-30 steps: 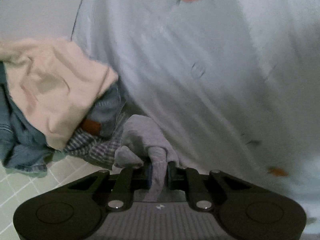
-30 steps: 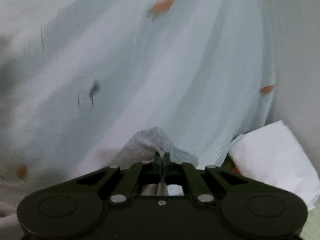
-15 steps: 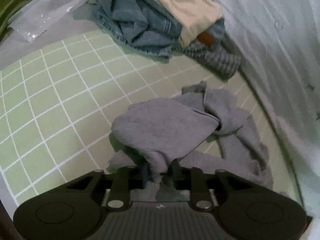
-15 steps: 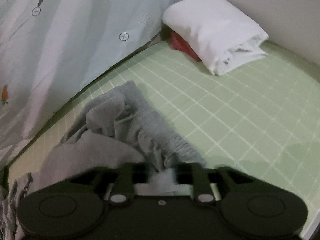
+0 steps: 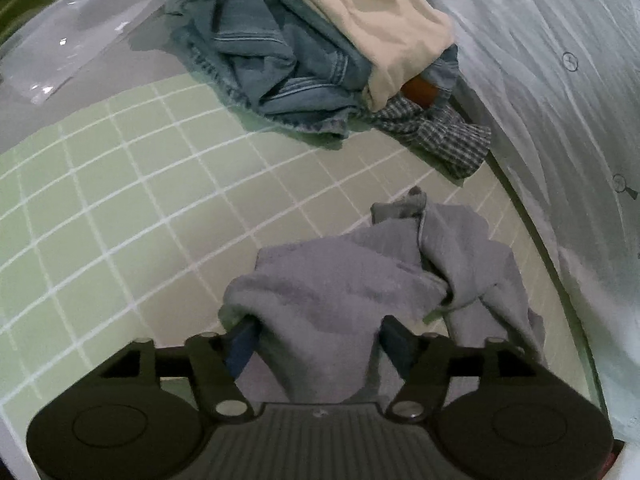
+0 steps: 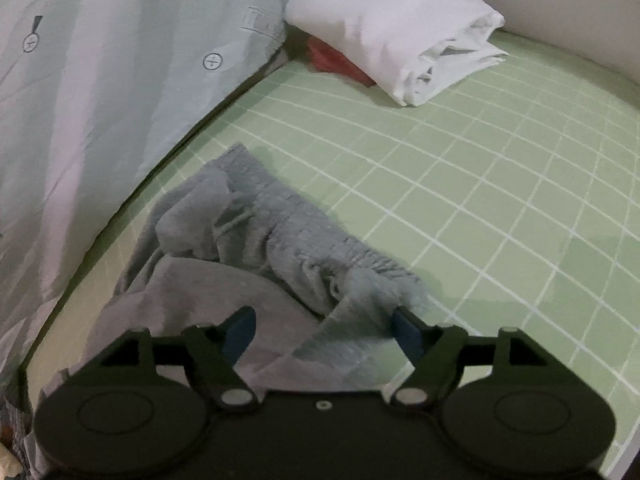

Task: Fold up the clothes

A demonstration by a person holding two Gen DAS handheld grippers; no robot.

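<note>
A crumpled grey garment (image 5: 360, 276) with an elastic waistband and drawstring (image 6: 280, 232) lies on the green gridded mat (image 5: 120, 208), close to the mat's edge by a pale printed sheet. My left gripper (image 5: 318, 338) is open, its fingers spread wide with grey cloth lying loosely between them. My right gripper (image 6: 322, 330) is open too, fingers apart on either side of the waistband end (image 6: 360, 292). Neither pair of fingers pinches the cloth.
A heap of unfolded clothes (image 5: 304, 52), denim, beige and checked, lies at the mat's far side in the left wrist view. A folded white cloth (image 6: 396, 28) rests on something red (image 6: 332, 60) at the far corner. A pale printed sheet (image 6: 100, 92) borders the mat.
Both grippers were shut on the grey garment and held it up a second ago. They came down to the mat and have opened, leaving the garment lying in a heap.
</note>
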